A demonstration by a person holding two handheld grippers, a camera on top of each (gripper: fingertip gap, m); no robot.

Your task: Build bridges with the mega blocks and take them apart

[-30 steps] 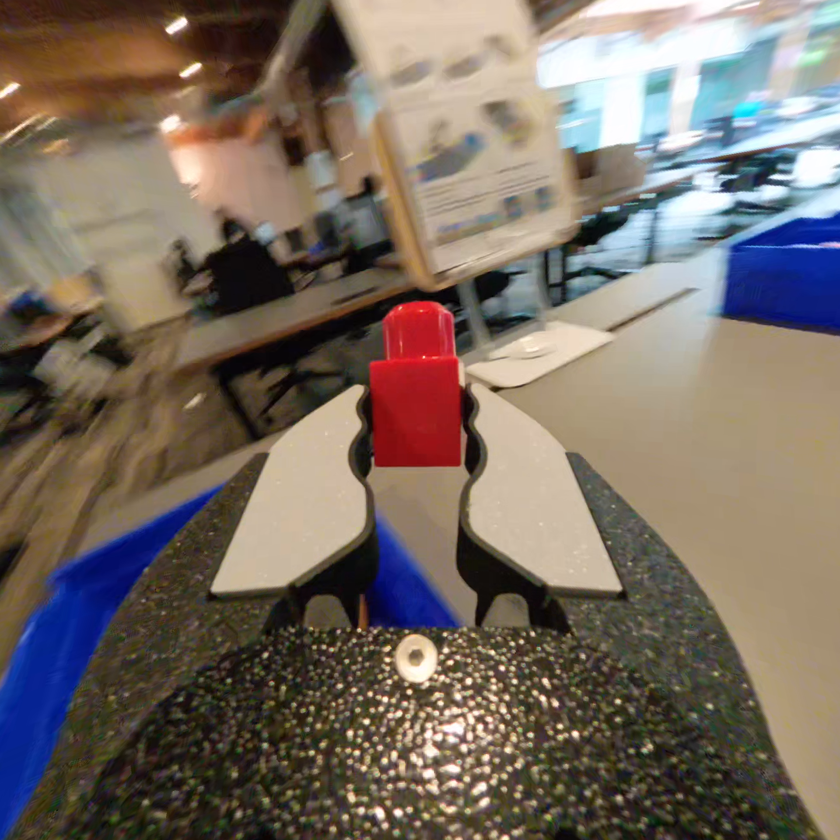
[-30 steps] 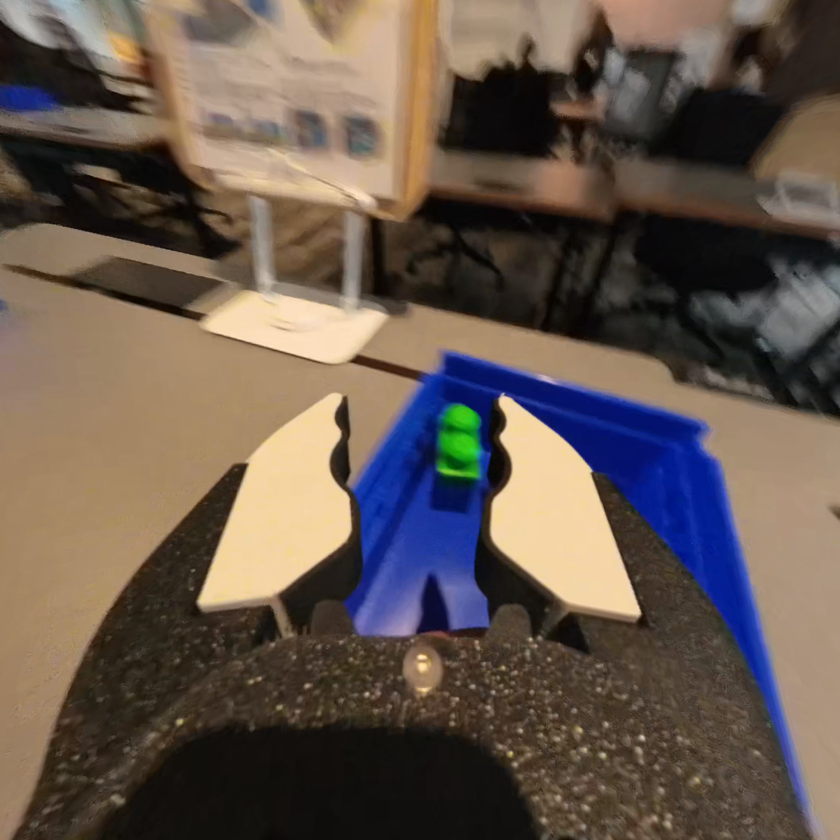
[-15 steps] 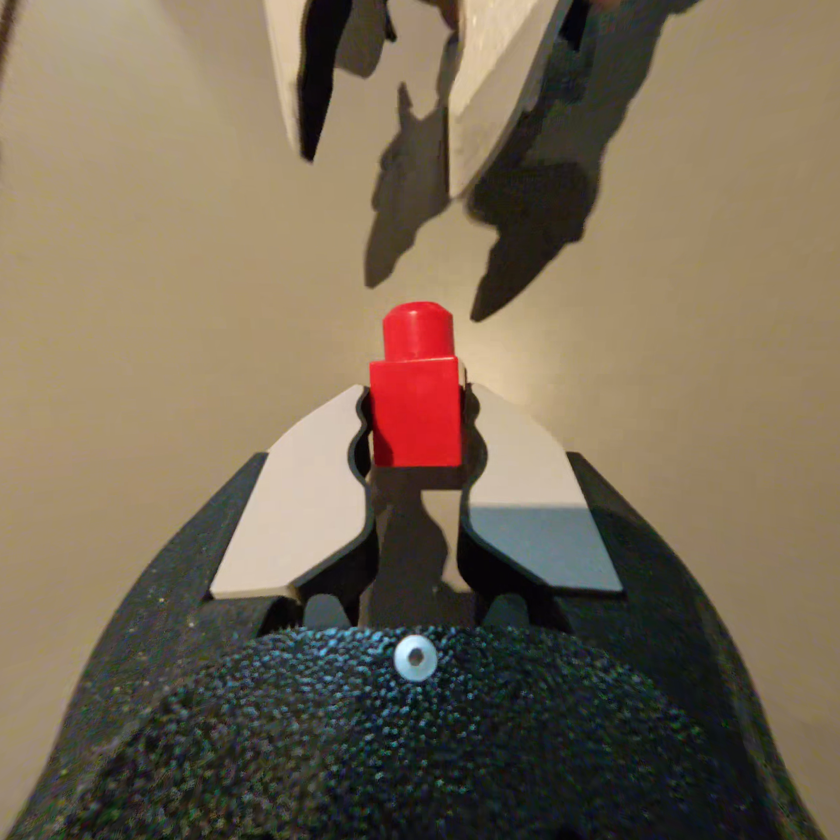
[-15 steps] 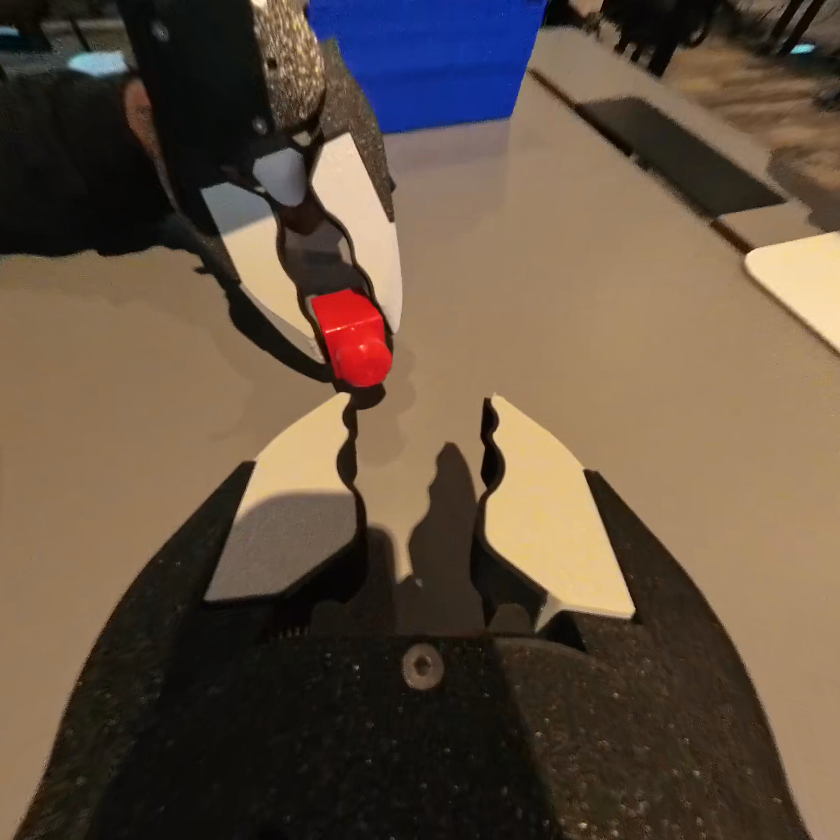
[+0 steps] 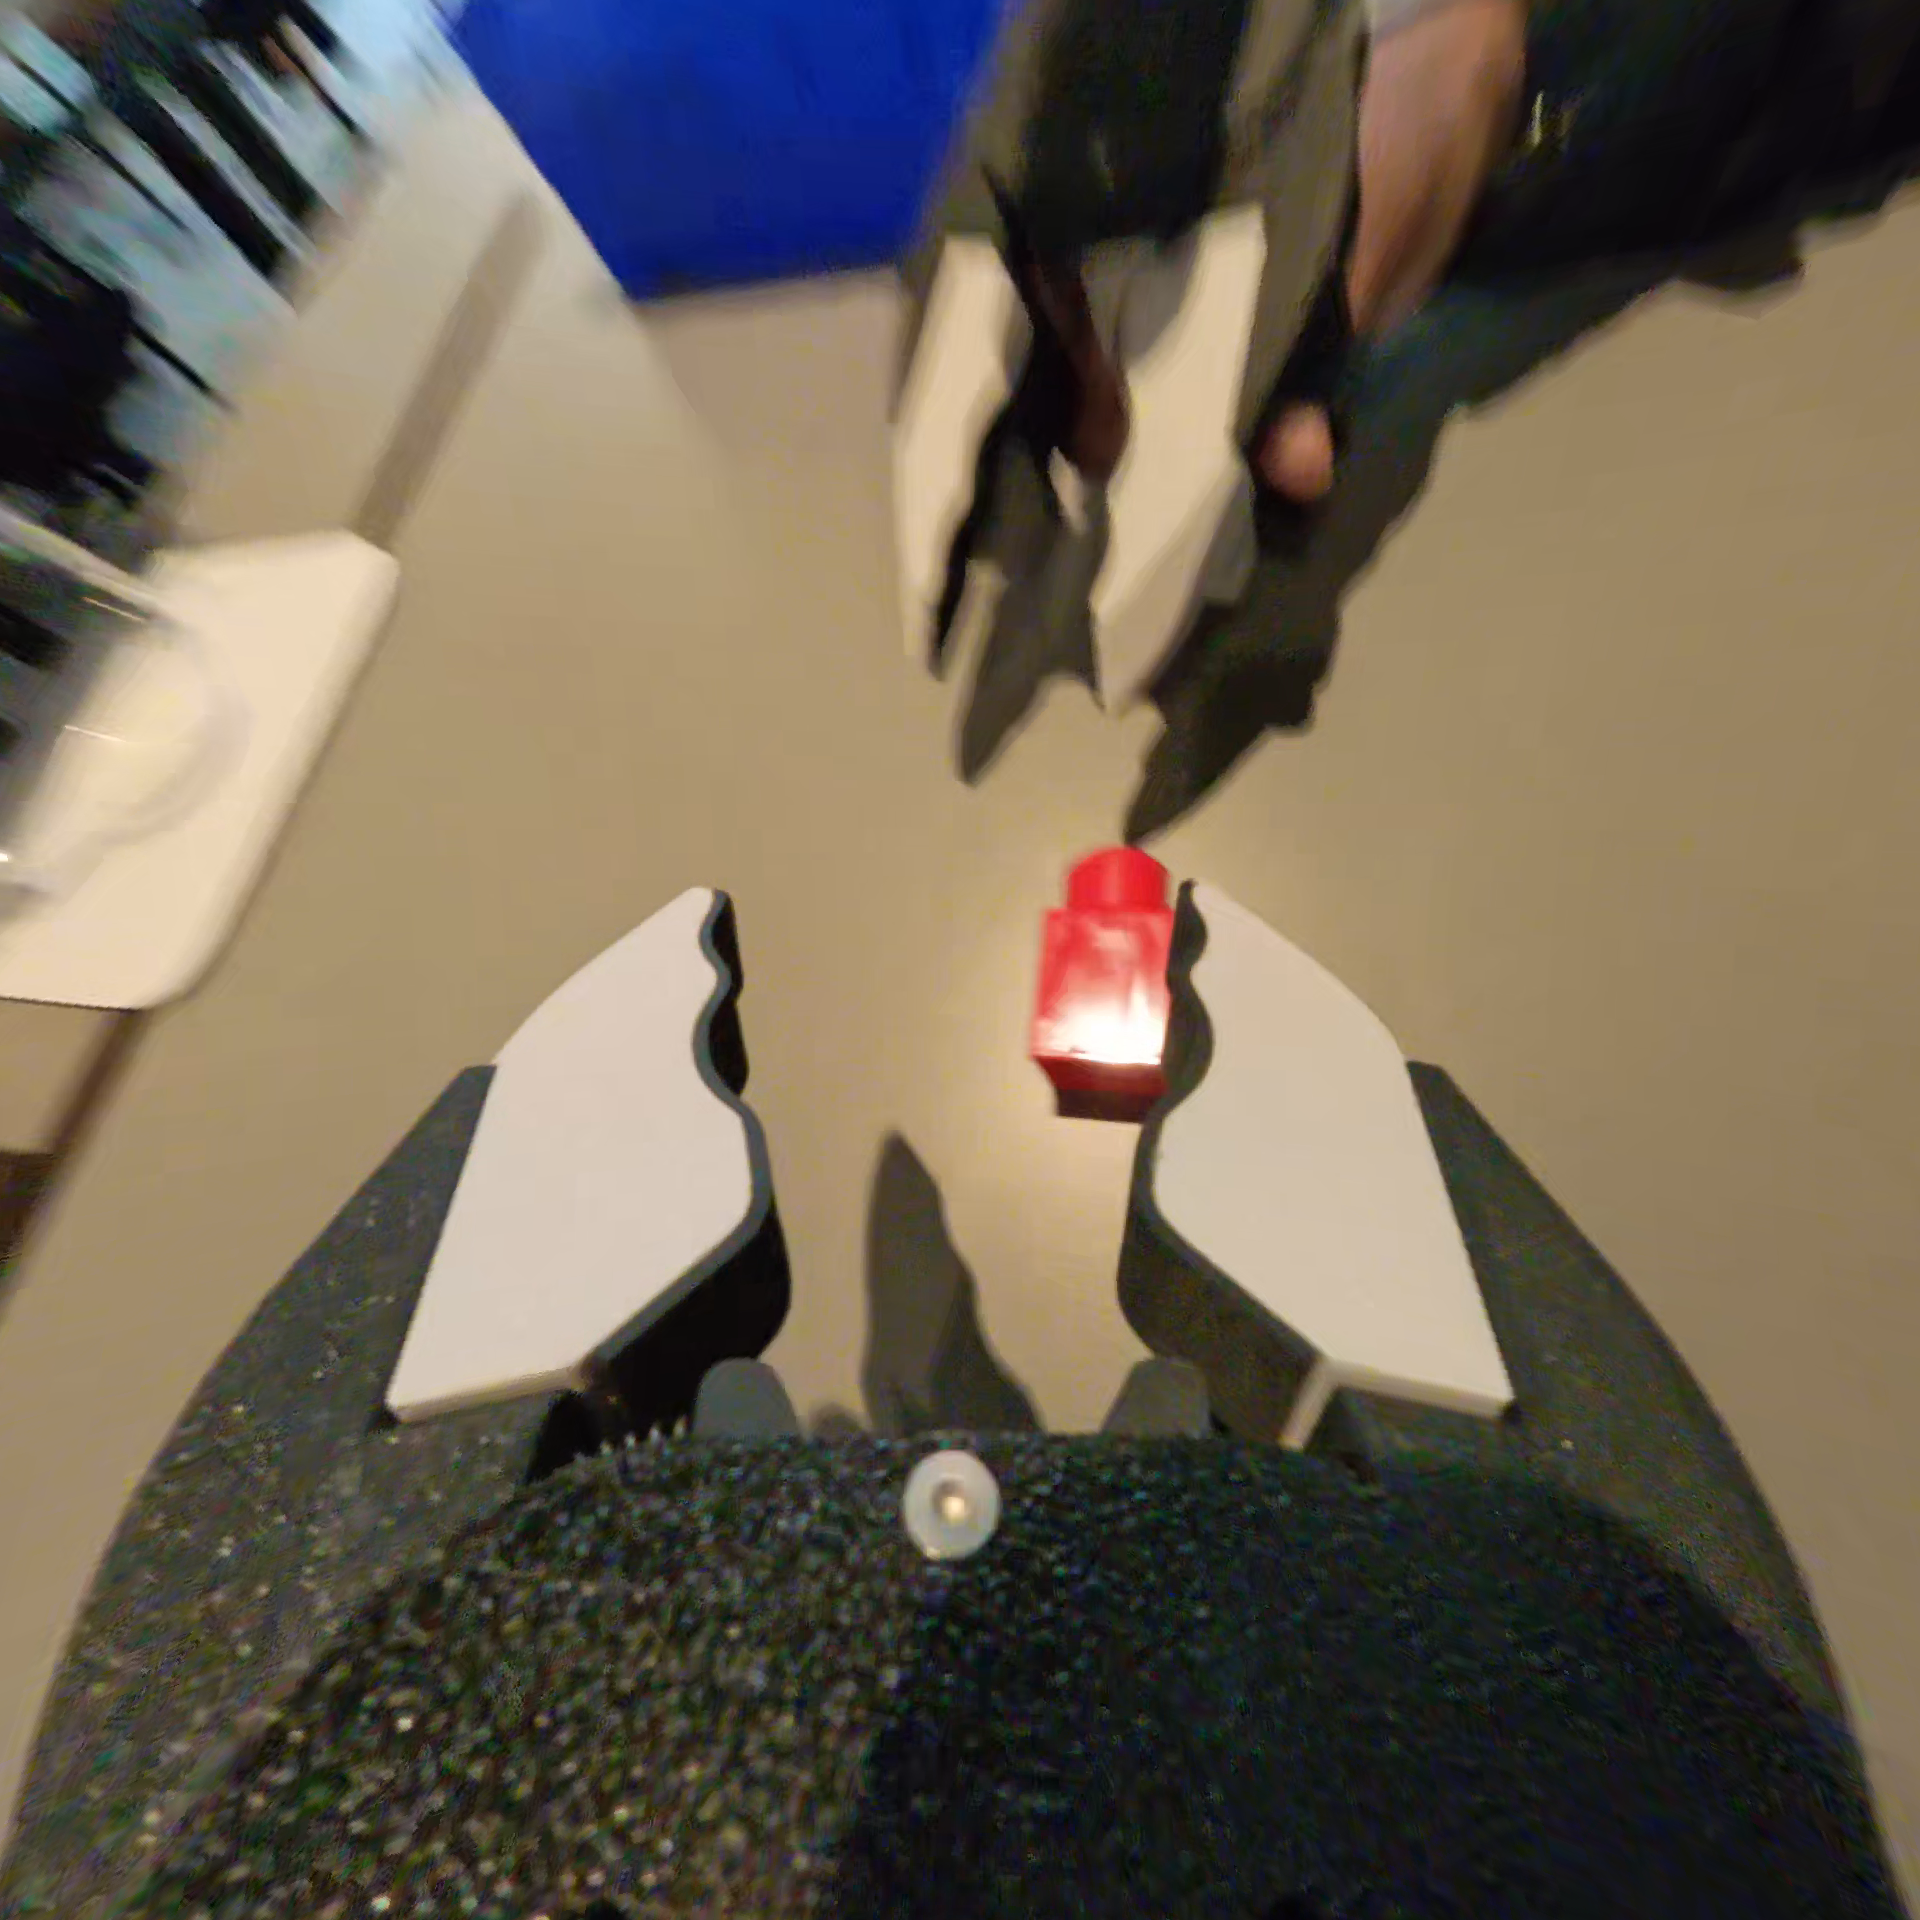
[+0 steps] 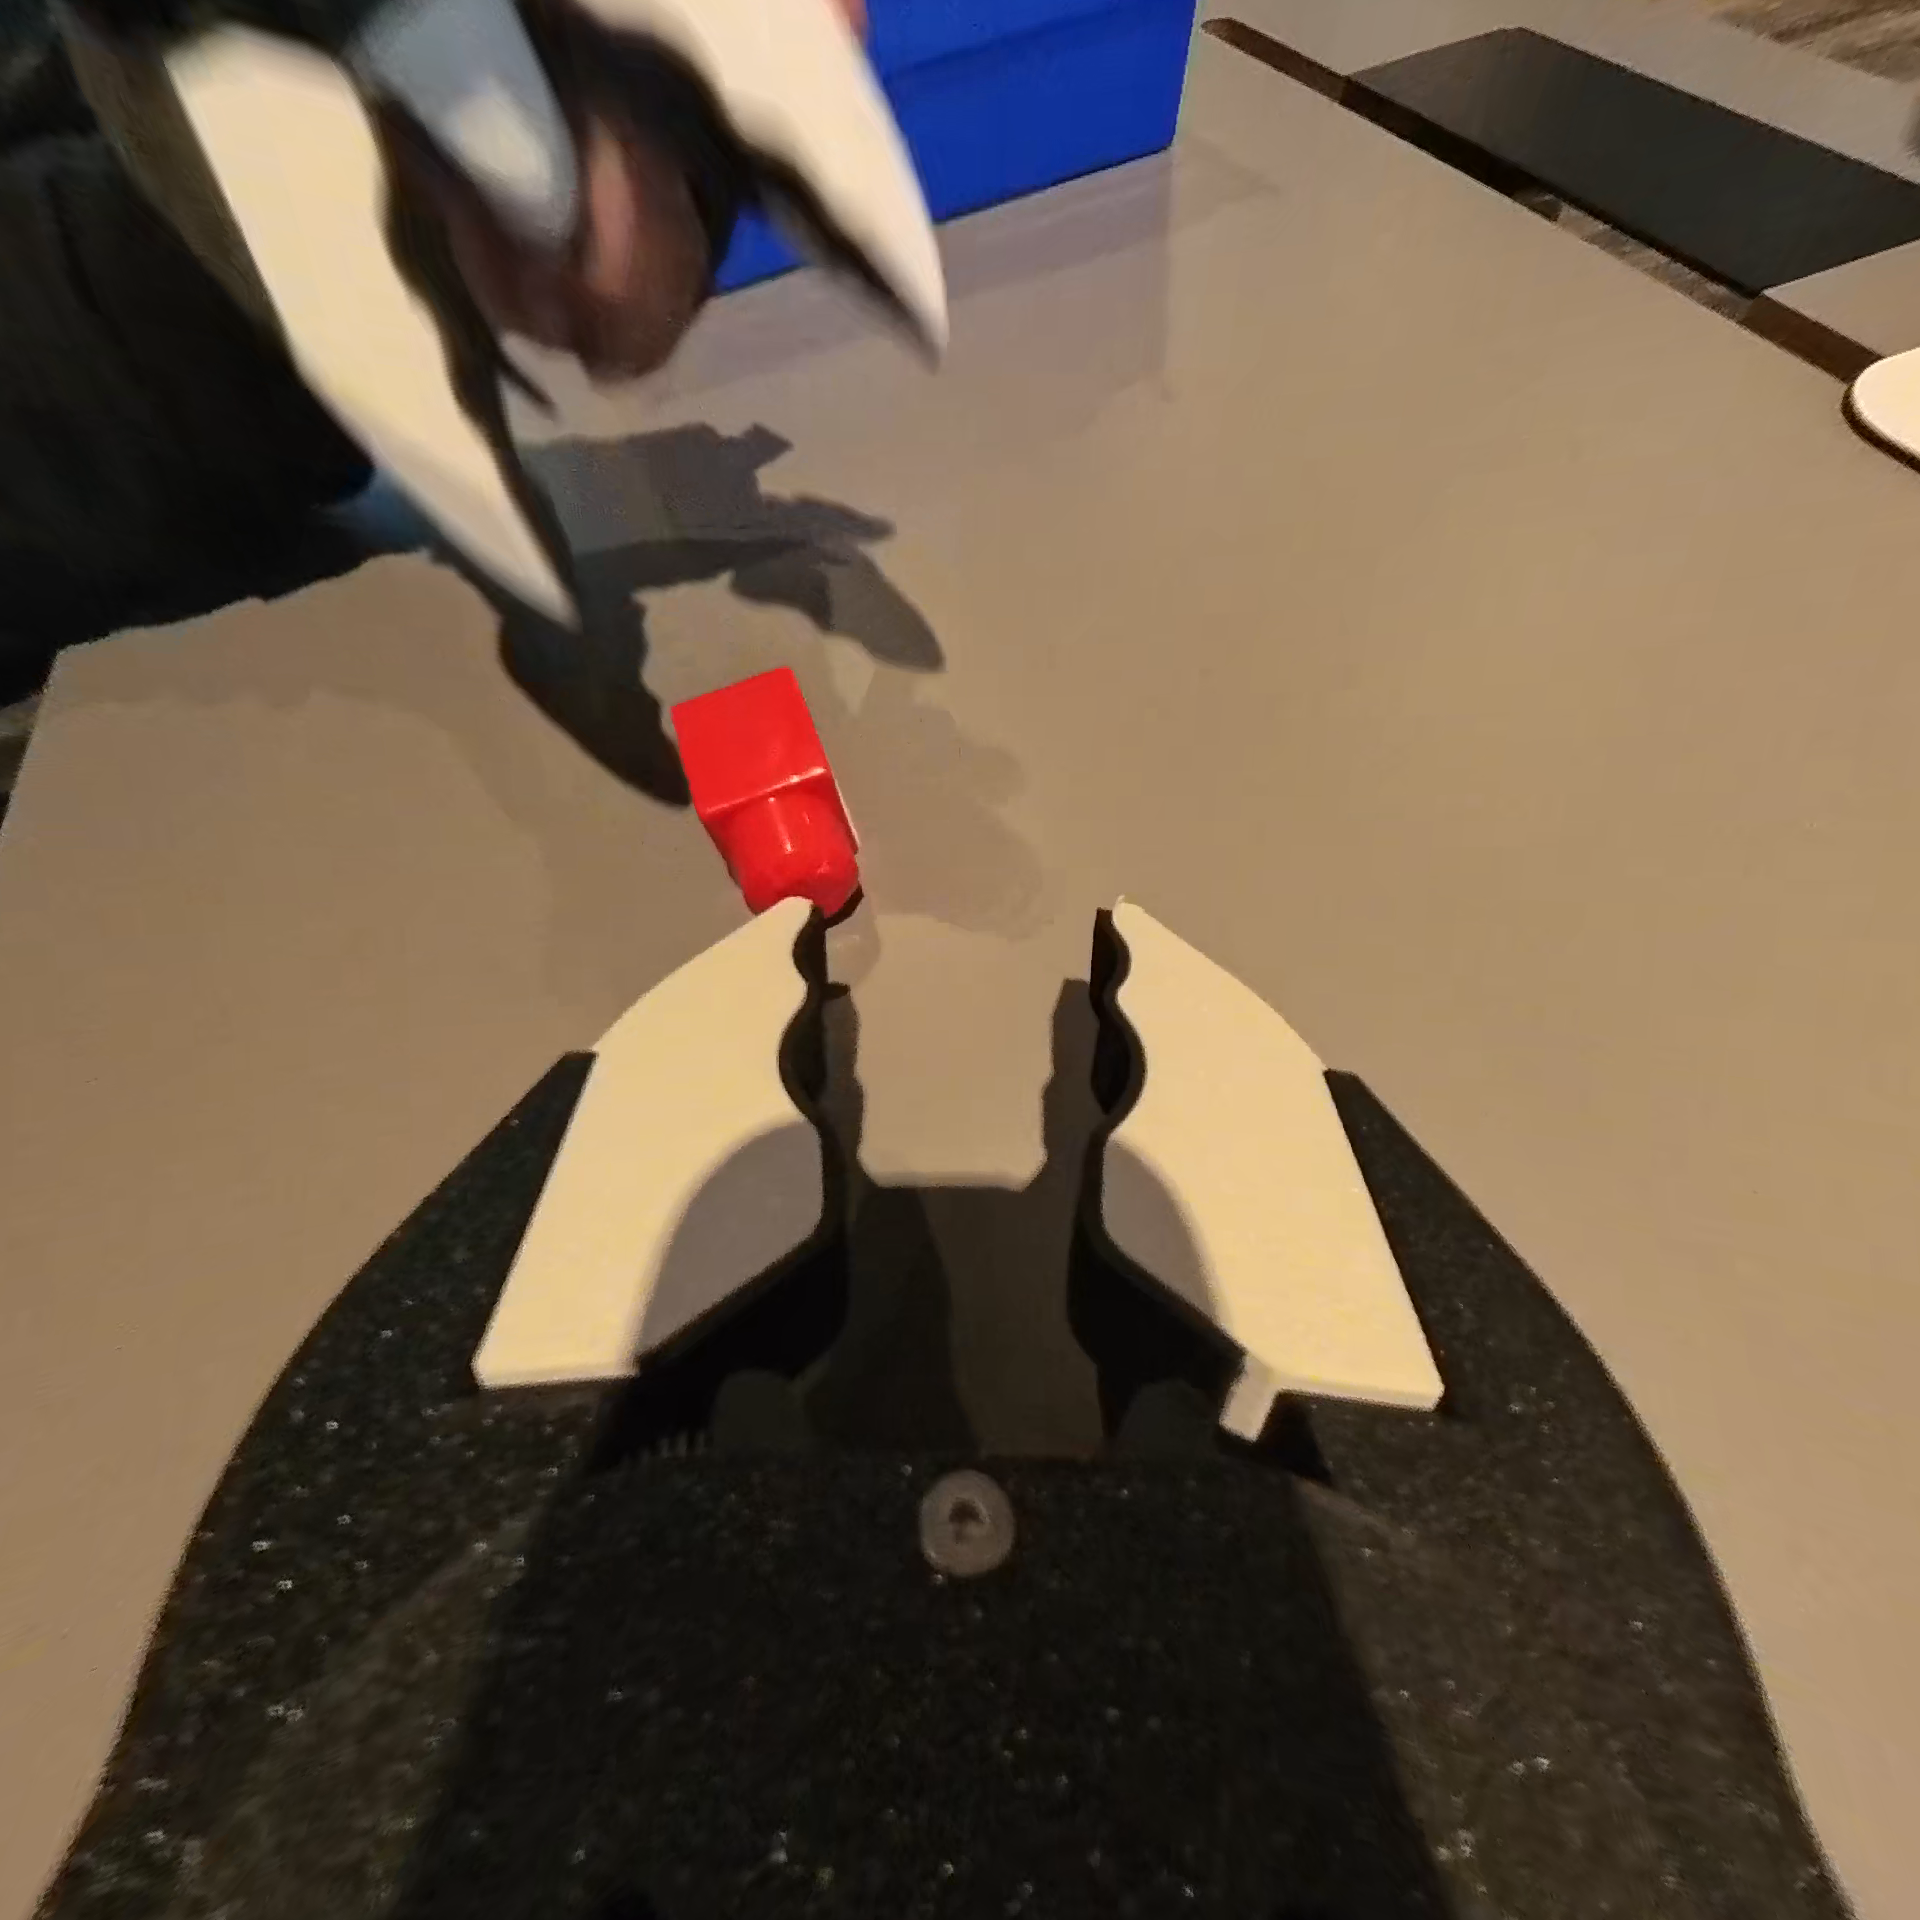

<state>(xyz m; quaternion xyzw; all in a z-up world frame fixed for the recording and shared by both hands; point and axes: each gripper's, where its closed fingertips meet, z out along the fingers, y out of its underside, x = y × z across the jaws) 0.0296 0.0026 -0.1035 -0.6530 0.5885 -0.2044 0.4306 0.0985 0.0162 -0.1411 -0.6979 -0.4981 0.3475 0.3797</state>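
Each tool has a black speckled, grainy body that widens toward the bottom of the frame. On the left tool [image 5: 951, 914] a pale round screw sits at centre; on the right tool [image 6: 956, 925] the screw is dark. Both carry two flat off-white fingers [image 5: 592, 1174] with wavy black inner edges. A dark sleeve [image 5: 1662, 125] shows upper right, blurred

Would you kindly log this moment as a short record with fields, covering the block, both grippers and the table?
block: red block lying on its side on the table, stud toward the right gripper
left gripper: jaws open, holding nothing
right gripper: jaws open, empty, near the block
table: grey
background: blue bin, white stand base
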